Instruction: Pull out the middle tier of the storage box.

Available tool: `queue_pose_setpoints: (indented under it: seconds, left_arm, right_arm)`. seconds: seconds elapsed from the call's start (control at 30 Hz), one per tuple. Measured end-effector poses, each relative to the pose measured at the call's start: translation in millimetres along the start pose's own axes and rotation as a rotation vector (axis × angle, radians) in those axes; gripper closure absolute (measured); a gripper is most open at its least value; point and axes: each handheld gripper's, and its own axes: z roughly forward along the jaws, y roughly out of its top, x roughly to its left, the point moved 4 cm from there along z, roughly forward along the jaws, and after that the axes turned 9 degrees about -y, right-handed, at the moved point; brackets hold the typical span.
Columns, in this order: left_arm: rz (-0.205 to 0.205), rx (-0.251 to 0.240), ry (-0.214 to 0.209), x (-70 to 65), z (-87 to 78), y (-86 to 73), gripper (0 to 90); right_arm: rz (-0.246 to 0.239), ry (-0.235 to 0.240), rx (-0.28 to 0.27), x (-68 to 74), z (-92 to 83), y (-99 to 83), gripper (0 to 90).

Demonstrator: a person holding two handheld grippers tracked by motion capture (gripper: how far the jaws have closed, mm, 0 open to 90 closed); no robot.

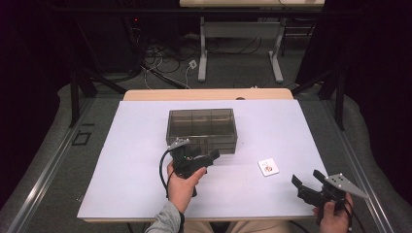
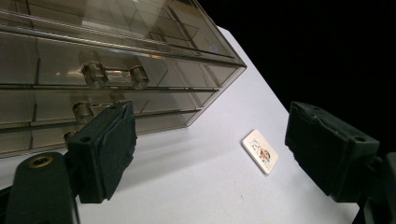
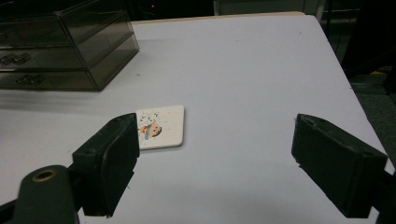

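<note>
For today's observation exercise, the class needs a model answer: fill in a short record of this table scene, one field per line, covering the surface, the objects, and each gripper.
Surface: white table top
Box: smoky clear drawer box, drawers shut, small knobs facing the person
Card: small white card with a picture, flat on the table, right of the box, apart from it
Left gripper: open, held just in front of the drawers, holding nothing
Right gripper: open, near the table's front right corner, holding nothing, card ahead of its fingers

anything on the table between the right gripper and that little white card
Nothing visible does. The right gripper, jaws open, faces the card across bare white table. The drawer box sits off to the side.
</note>
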Motion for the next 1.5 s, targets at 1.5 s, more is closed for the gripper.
queue_pose_setpoints:
  seconds: [1.5]
  left_arm:
    - [-0.25, -0.002, 0.054, 33.7, 28.2, -10.0, 30.7]
  right_arm:
    - [-0.004, 0.007, 0.006, -0.2, 0.2, -0.1, 15.0]
